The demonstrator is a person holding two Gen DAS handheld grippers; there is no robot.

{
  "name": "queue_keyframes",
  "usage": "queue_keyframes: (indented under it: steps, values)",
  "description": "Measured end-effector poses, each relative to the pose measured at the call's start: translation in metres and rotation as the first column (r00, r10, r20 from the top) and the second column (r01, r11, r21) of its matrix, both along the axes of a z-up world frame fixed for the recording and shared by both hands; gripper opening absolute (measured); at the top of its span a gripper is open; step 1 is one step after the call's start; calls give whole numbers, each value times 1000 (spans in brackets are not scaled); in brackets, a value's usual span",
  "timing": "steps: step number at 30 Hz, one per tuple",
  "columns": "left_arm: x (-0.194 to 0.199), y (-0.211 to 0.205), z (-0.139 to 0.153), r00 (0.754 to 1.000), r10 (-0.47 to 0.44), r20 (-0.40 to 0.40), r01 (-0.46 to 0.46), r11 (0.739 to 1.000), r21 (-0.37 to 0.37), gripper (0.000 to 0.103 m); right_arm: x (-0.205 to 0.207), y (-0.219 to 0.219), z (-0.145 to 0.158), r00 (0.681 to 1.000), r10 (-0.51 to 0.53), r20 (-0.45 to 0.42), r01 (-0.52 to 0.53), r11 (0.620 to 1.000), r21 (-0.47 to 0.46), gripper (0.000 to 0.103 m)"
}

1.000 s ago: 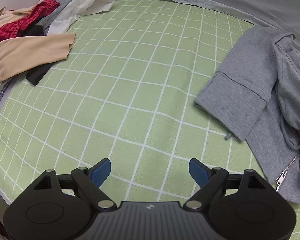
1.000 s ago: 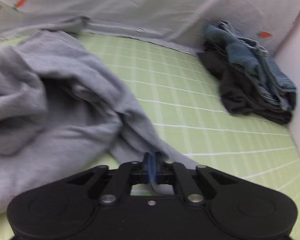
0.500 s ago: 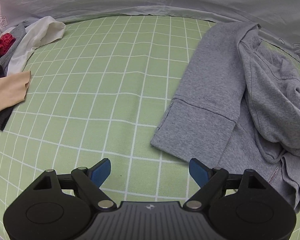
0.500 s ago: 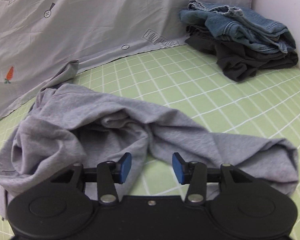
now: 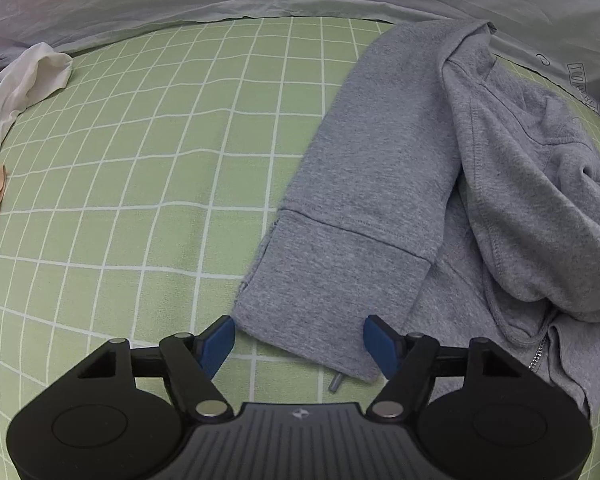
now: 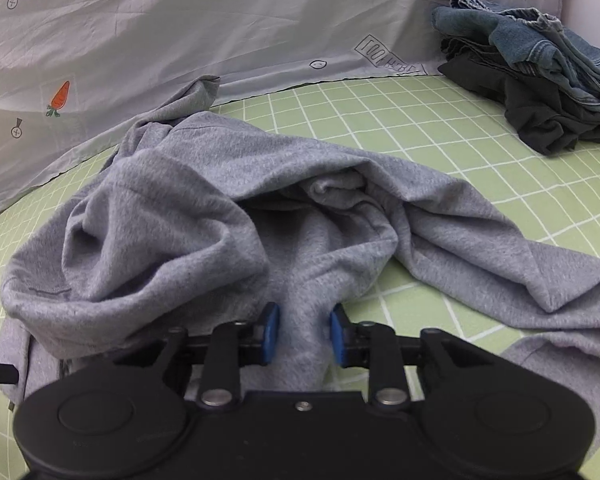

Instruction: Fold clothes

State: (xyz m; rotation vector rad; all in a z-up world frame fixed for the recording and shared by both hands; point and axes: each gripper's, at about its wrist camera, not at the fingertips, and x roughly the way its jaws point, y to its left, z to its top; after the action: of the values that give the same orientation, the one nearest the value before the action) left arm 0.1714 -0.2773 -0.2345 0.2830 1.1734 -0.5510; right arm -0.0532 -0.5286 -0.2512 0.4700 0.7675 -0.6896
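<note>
Grey hoodie (image 5: pixel 440 184) right of centre on green checked sheet (image 5: pixel 140 160), sleeve pointing to lower frame between closing left gripper (image 5: pixel 300 340) jaws, untouched; right gripper (image 6: pixel 303 334) closing around a fold, pads apart.

Each tool is showing a black body with two round side housings, silver pivot screws and blue pads on black fingers; the left tool (image 5: pixel 298 340) is also wearing a ribbed grey centre plate with a small white logo, the right tool (image 6: pixel 304 334) a single centre screw.

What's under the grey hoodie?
The grey hoodie lies on the green checked sheet, which shows all around it. Its crumpled folds hide anything else beneath.
</note>
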Motion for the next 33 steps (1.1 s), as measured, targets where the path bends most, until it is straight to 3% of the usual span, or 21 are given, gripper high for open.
queue_keyframes:
  steps: [2,4,7,10,13,16,20,24,26,28,31,33]
  values:
    - [-1,6,2,1000,9,-28,-11,998,-56,30,3,4,2,999,34,-42,-36,998,-48,19]
    - [-2,8,6,1000,26,3,-26,999,-40,6,1,4,4,996,54,-68,-59,996,-74,18]
    - [5,22,8,997,65,42,-64,998,-24,5,-8,-3,6,994,58,-93,-67,993,-95,15]
    - [19,44,13,987,154,44,-151,987,-55,5,-21,-15,5,991,30,-130,-49,988,-145,12]
    - [36,62,22,965,226,132,-226,974,-20,4,-36,-32,3,986,-21,-165,-11,981,-193,12]
    - [62,89,32,925,318,208,-324,946,-5,5,-51,-49,2,978,-70,-195,24,973,-229,12]
    - [88,132,42,827,464,318,-498,867,30,5,-63,-61,3,977,-89,-196,46,975,-216,13]
    - [92,151,46,784,526,331,-568,822,40,18,-61,-57,2,974,-99,-203,56,976,-209,19]
    - [82,150,45,794,527,303,-564,825,43,46,-59,-54,2,972,-107,-209,63,976,-209,21]
    - [63,144,45,811,520,269,-541,841,4,53,-57,-53,2,970,-120,-211,74,975,-211,23]
    - [33,117,41,884,434,174,-428,901,-70,58,-59,-54,1,972,-135,-194,96,975,-198,27]
    - [14,90,38,942,319,110,-307,945,-110,63,-64,-57,1,974,-162,-158,135,976,-168,31]
